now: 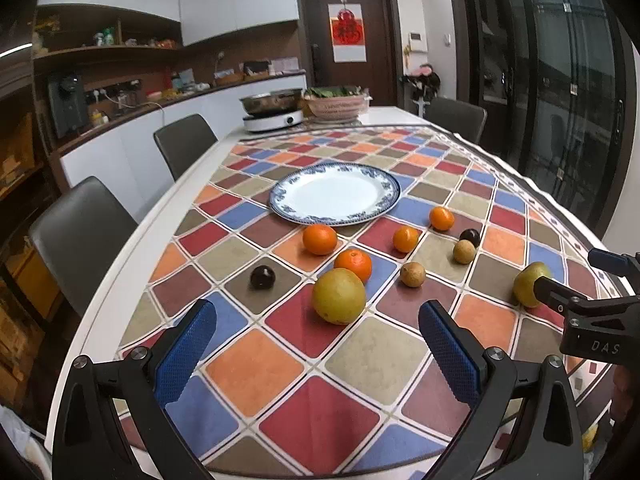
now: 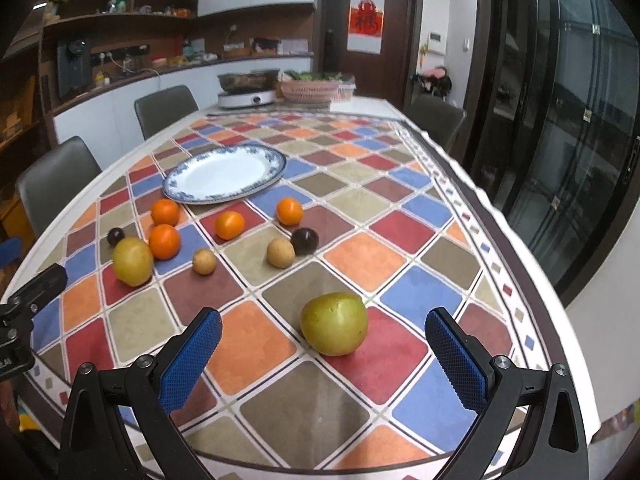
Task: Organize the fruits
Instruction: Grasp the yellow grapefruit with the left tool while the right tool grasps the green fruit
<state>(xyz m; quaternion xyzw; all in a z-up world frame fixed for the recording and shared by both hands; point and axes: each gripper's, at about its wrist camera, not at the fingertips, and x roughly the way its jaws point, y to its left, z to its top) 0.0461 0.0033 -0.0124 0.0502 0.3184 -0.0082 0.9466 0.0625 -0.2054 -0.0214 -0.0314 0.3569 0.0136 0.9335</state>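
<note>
Blue-padded and spread wide with nothing between them, the left tongs (image 1: 316, 354) hover low over the checked cloth (image 1: 372, 356) on the tabletop, a yellow pear (image 1: 338, 296) lying just ahead of them. The right tongs (image 2: 323, 354) are spread just as wide and hold nothing, with a greenish pear (image 2: 334, 323) lying on the cloth ahead of their pads. Beyond both, four oranges (image 1: 319, 239), two small brown fruits (image 1: 412, 274) and two dark fruits (image 1: 262, 277) lie scattered on the cloth near a blue-rimmed plate (image 1: 280, 194), which carries no fruit.
</note>
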